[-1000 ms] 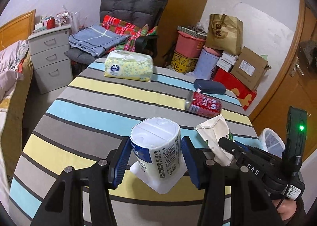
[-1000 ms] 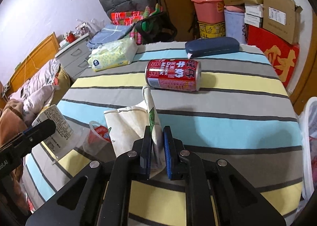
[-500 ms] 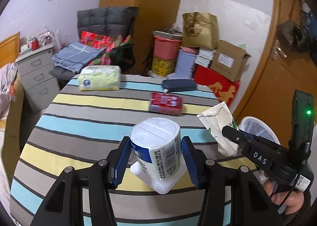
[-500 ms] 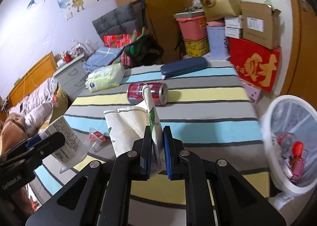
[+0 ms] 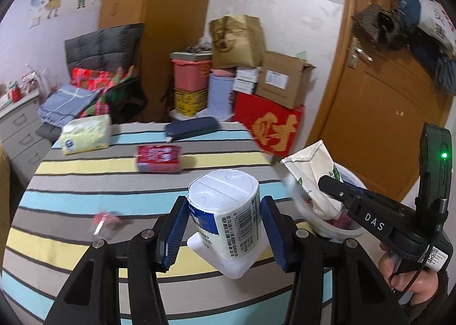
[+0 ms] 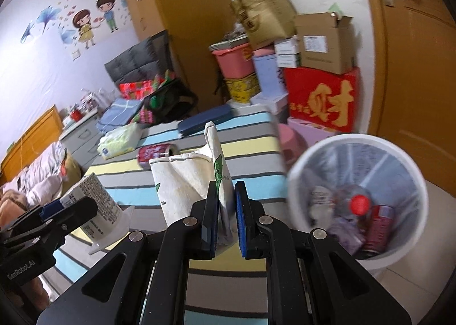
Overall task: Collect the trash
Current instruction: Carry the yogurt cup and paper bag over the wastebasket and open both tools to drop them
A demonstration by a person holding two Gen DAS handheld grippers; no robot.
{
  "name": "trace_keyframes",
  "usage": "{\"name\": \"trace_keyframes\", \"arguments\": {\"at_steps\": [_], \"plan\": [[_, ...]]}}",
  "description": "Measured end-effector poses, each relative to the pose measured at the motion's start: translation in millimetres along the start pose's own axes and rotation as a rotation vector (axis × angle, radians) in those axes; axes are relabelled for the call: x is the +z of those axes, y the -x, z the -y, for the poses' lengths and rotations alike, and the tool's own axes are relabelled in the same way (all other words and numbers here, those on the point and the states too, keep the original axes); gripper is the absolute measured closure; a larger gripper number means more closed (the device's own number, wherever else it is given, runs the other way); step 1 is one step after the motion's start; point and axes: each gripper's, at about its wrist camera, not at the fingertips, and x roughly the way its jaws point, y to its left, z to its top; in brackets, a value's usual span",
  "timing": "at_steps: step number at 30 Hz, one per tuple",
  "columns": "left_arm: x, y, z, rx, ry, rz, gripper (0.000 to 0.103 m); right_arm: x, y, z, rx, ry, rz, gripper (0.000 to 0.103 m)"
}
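Observation:
My left gripper (image 5: 222,222) is shut on a white plastic cup (image 5: 228,211) with a barcode, held upside down above the striped table (image 5: 85,188). My right gripper (image 6: 226,205) is shut on a crumpled white paper bag (image 6: 185,179) and holds it in the air next to the white trash bin (image 6: 356,191), left of its rim. The bag (image 5: 313,171) and right gripper also show in the left wrist view, over the bin. The bin holds a bottle and cans. A red can (image 5: 159,158) and a small clear wrapper (image 5: 105,221) lie on the table.
A tissue pack (image 5: 85,138) and a dark blue case (image 5: 191,129) lie at the table's far side. Boxes and tubs (image 5: 256,91) are stacked behind, by a wooden door (image 5: 384,114). A bed (image 6: 34,171) and drawers stand to the left.
Both grippers have lifted and swung right, away from the table, with the cup and the bag. The trash bin has come into full view beside the right gripper.

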Motion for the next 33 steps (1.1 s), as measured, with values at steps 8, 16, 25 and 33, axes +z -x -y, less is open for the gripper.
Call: {"name": "trace_keyframes", "arguments": {"at_steps": [8,16,25,33], "plan": [[5,-14,57,-0.059,-0.07,-0.005,0.051,0,23,41,-0.07,-0.055,0.043,0.091],[6,-35,103,-0.112,-0.13,-0.025,0.051,-1,37,83,-0.147,-0.117,0.062,0.091],[7,-72,141,-0.165,-0.168,-0.067,0.051,-5,42,123,-0.225,-0.171,0.05,0.091],[4,-109,164,-0.198,-0.189,-0.118,0.05,-11,30,149,-0.292,-0.19,-0.003,0.091]]}}
